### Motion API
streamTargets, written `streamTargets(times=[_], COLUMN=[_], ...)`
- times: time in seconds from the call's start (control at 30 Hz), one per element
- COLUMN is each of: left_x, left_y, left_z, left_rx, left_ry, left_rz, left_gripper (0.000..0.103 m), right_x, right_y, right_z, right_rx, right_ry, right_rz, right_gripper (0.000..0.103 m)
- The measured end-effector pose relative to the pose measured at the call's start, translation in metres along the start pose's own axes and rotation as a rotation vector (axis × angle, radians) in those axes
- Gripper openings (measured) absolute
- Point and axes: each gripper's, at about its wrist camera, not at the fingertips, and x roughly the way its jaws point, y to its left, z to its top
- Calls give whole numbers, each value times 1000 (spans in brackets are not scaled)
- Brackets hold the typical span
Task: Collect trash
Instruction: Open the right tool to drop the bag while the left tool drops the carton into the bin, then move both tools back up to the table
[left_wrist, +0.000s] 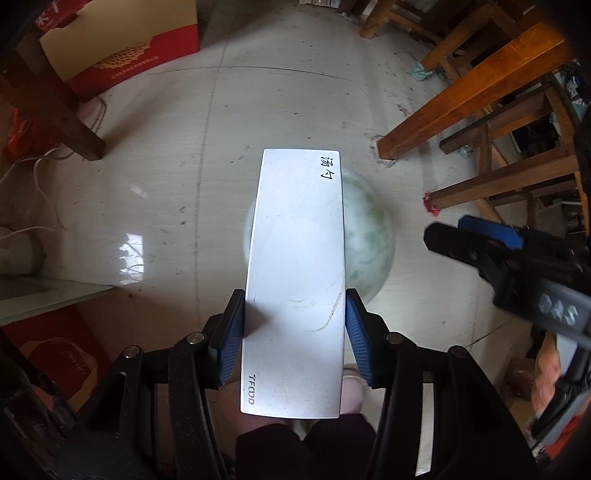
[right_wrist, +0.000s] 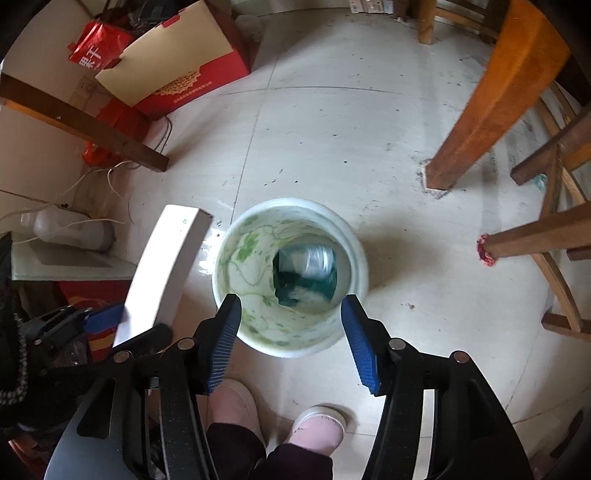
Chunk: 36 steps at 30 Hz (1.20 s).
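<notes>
both wrist views face steeply down, sharing bin (right_wrist: 291, 277), floor (left_wrist: 184, 147).

Bin half hidden, its contents blurred

In the left wrist view the long white cardboard box (left_wrist: 295, 280) covers most of the white, green-patterned round waste bin (left_wrist: 369, 236). In the right wrist view the teal-and-clear wrapper (right_wrist: 306, 275) inside the bin (right_wrist: 229, 273) is smeared, and the box (right_wrist: 162, 269) is partly hidden.
</notes>
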Motion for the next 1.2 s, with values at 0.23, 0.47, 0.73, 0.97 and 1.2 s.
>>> streamTargets(times=[0.23,0.47,0.73,0.97,1.2], left_x=[-13,-79,-205,-345,-473], left_y=[-19,-31,-55,-76,-85], left_z=[16,21,31,36,29], left_rx=[3,22,38,66,93], left_ry=[-8,-46,-142,-300,-472], left_rz=[-24,-15,-12,1,16], left_gripper=[52,52,52,52,52], right_x=[-22,-63,-165,-286,-413], right_y=[-6,8,43,79,108], right_z=[1,11,22,35,32], right_rx=[39,38,18,-12,-2], right_ry=[-22,-62,-120,-244,-421], right_rz=[-9,-2,7,-37,-66], right_gripper=[53,53,53,53,53])
